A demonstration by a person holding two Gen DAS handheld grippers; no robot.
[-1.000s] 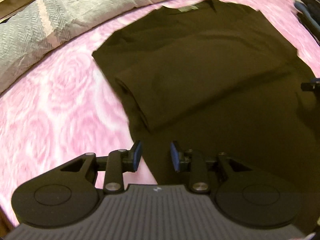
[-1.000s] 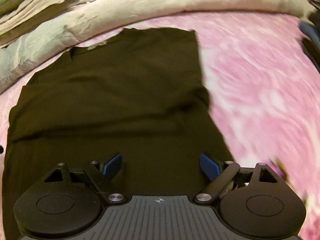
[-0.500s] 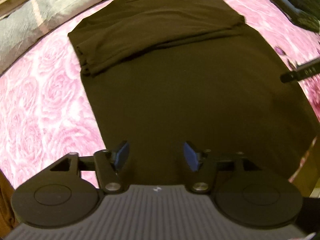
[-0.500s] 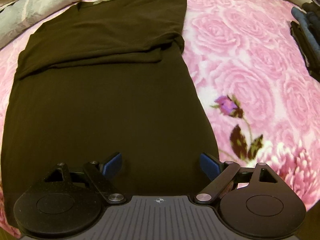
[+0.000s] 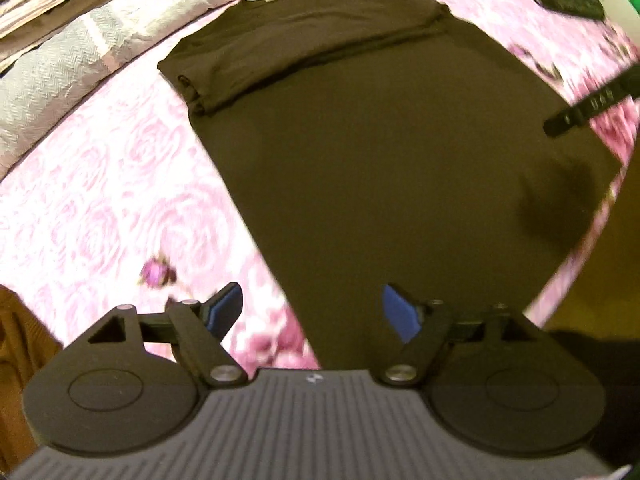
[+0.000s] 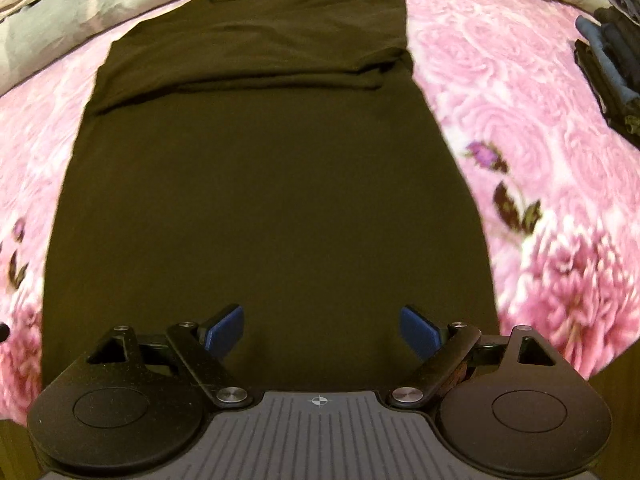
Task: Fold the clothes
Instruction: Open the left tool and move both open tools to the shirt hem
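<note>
Right wrist view shows a dark brown knitted shirt lying flat on a bed covered by a pink blanket with a rose pattern. Its collar points to the far side, towards a grey and beige quilt, and its hem is near the camera. Both sleeves are already turned inward across the chest, so the garment makes a long narrow rectangle; I think this shape is there so that the length can be folded over next. The fabric is smooth, which helps an even crease.

The right claw hangs above the lower part of the shirt with its blue pads spread apart and nothing between them. In the left wrist view, the left claw is also spread wide and empty, placed over the left edge of the shirt near the hem, one pad above the blanket and one above the cloth. The two claws stand side by side near the hem, which would suit taking the bottom corners.

A pile of dark folded clothes waits at the far right of the bed, well apart from the shirt.
</note>
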